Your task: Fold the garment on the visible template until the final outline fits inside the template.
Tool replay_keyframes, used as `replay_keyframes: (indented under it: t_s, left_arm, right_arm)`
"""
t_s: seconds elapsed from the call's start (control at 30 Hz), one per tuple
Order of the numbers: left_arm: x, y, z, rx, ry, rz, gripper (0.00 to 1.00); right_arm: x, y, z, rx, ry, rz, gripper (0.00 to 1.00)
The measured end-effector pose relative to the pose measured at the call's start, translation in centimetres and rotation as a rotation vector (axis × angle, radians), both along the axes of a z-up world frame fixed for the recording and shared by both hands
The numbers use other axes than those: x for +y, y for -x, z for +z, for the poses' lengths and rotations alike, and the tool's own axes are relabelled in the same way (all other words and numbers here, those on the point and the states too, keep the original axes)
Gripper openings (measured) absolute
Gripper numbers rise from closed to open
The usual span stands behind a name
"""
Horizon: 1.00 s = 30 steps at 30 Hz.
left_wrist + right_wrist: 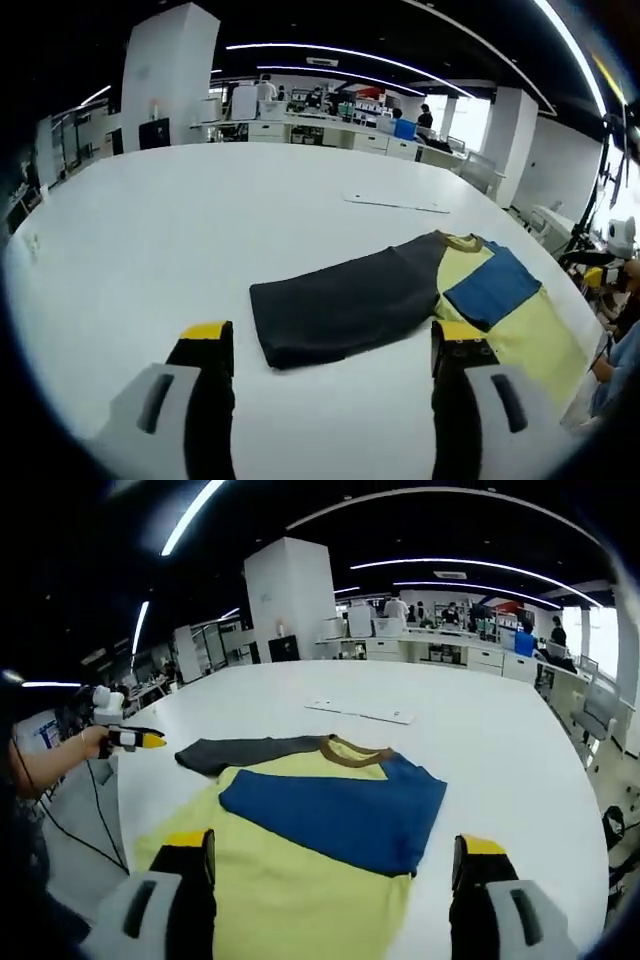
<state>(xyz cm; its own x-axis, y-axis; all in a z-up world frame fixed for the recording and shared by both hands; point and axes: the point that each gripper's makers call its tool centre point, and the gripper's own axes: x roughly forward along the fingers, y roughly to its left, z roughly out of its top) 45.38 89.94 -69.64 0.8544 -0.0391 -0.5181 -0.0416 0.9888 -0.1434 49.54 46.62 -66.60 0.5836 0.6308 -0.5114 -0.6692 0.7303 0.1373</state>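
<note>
Shirt [300, 850] is lying partly folded on the white tabletop [200, 220] (both tools [330, 345] [335, 855] are hovering spread, gripping nothing).

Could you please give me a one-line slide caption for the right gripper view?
Open right gripper hovering over a yellow shirt with its blue sleeve folded in, on a white table.

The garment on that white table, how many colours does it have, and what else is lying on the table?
Garment colour areas:
Yellow body: 1
Blue folded-over part: 1
Dark grey sleeve: 1
Brown collar: 1
Garment colours: 4

Other things on the table:
Flat white sheet: 1

Total things on the table: 2
</note>
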Motion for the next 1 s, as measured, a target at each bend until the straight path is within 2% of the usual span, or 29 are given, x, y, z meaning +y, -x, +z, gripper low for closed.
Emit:
replay_keyframes:
  t_s: [0.2,0.57,0.87,1.0]
  left_arm:
    - [1.7,-0.5,-1.7,0.021,-0.006,0.047,0.70]
    - [3.8,-1.1,-4.2,0.027,0.003,0.136,0.50]
    - [4.2,-1.0,-5.7,0.061,0.012,0.164,0.40]
    - [4.1,-0.9,-6.1,0.067,0.029,0.177,0.26]
  right_arm:
    - [0.7,1.3,0.8,-0.013,-0.043,0.032,0.99]
    - [0.4,2.6,1.7,-0.048,-0.069,0.003,0.98]
    - [-0.5,3.6,0.8,-0.031,-0.038,-0.006,0.98]
    - [-1.0,3.6,0.9,-0.029,-0.039,-0.029,0.98]
